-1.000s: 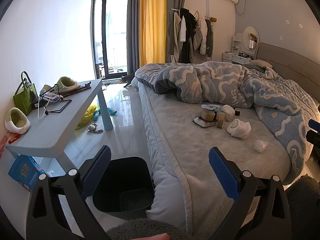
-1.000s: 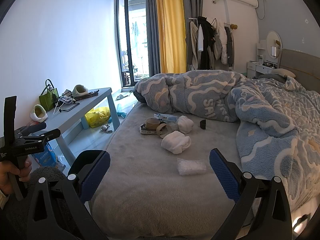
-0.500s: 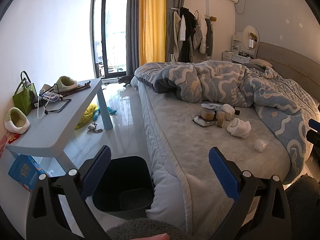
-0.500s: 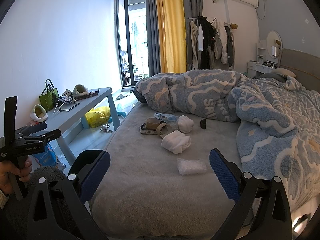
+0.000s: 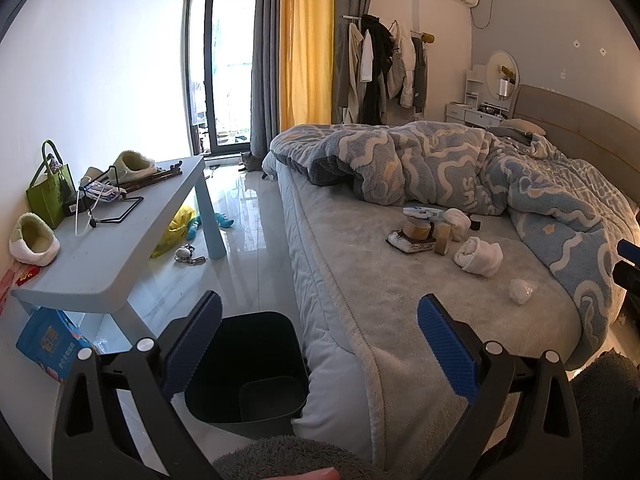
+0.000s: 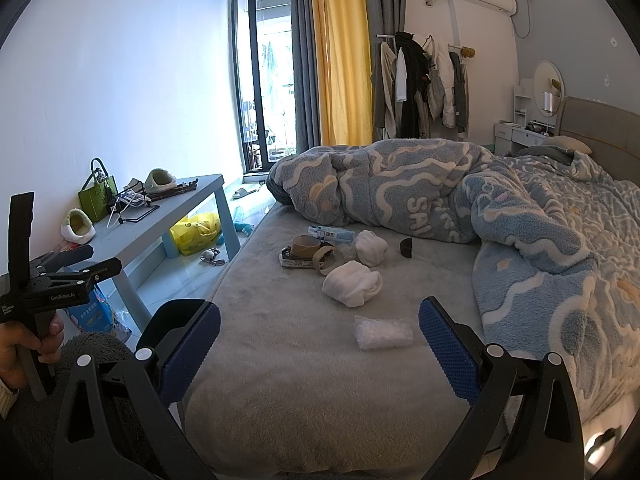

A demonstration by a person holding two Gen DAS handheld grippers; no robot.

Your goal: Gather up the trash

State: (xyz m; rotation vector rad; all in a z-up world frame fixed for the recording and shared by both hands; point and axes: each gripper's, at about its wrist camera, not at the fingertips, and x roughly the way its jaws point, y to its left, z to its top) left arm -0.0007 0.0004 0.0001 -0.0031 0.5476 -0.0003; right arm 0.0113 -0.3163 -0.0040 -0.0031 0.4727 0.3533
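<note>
A black trash bin stands on the floor against the bed's near corner, just beyond my open left gripper. On the grey bed sheet lies a crumpled clear plastic wrapper, a short way ahead of my open right gripper. Further back lie white rolled socks, tape rolls on a flat packet, and a blue-white tube. The same wrapper and socks show at the right in the left wrist view. Neither gripper holds anything.
A light blue table on the left carries slippers, a green bag and cables. A yellow bag and small toys lie on the floor under it. A blue patterned duvet covers the bed's far side. A hand holds the left gripper's handle.
</note>
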